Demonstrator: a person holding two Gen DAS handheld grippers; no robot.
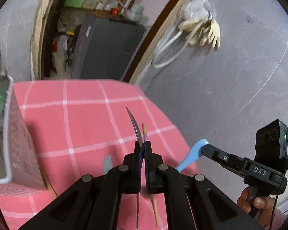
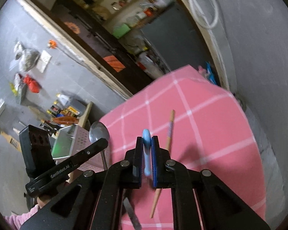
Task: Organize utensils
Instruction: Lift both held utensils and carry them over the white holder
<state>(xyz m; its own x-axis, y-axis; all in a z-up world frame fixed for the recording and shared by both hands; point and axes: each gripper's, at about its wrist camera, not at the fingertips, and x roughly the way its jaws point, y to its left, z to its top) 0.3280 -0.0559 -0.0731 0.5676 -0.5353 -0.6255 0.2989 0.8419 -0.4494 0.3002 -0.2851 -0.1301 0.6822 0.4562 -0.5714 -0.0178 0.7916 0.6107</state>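
My left gripper (image 1: 143,147) is shut on a metal spoon (image 1: 134,123), which shows edge-on with its curved bowl pointing away. In the right wrist view the same spoon (image 2: 98,132) shows its round bowl past the left gripper (image 2: 103,143). My right gripper (image 2: 147,143) is shut on a light blue plastic utensil (image 2: 146,140); its end sticks out past the pads. From the left wrist view that blue utensil (image 1: 193,154) hangs off the right gripper (image 1: 204,148) beside the table's edge. A wooden chopstick (image 2: 170,132) lies on the pink checked cloth (image 2: 211,134).
A pink perforated box (image 1: 19,143) with a shiny inside stands at the table's left. A flat metal utensil (image 2: 132,215) lies on the cloth below the grippers. Grey walls, an open doorway and a person's hand (image 1: 259,201) surround the table.
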